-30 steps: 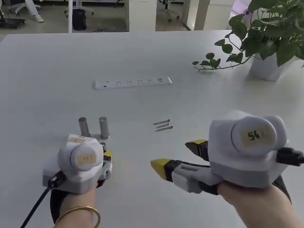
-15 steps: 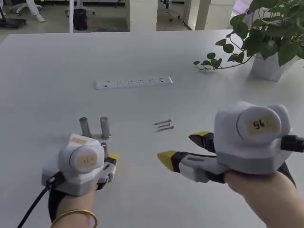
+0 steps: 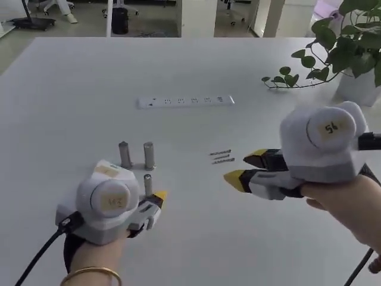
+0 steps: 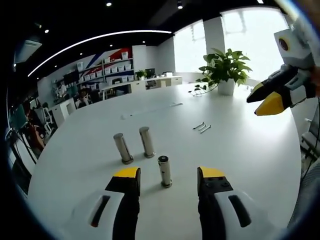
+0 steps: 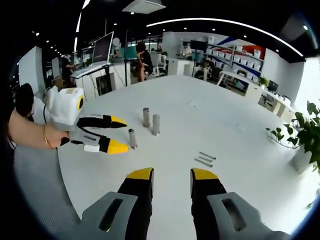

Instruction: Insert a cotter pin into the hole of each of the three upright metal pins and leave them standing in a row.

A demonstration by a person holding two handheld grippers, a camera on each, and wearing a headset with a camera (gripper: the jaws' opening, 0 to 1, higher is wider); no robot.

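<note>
White workbench (image 3: 71, 89): a power strip (image 3: 186, 101) lies toward the far side, a potted plant (image 3: 351, 53) at the R edge, office desks and people beyond. Three cotter pins (image 3: 221, 157) lie together mid-table, R of the metal pins. Two rear pins (image 3: 149, 155) stand upright side by side. The front pin (image 3: 147, 185) stands upright betw. the wide-open jaws of the L gripper (image 4: 170, 172), touching neither; that gripper's body hides the pin's base in the head view. The R gripper (image 3: 245, 168) hovers above the table, jaws part-open and empty, tips near the cotter pins. Vs 1 s ago, the R gripper has come closer to the cotter pins, and more of the front pin shows.
</note>
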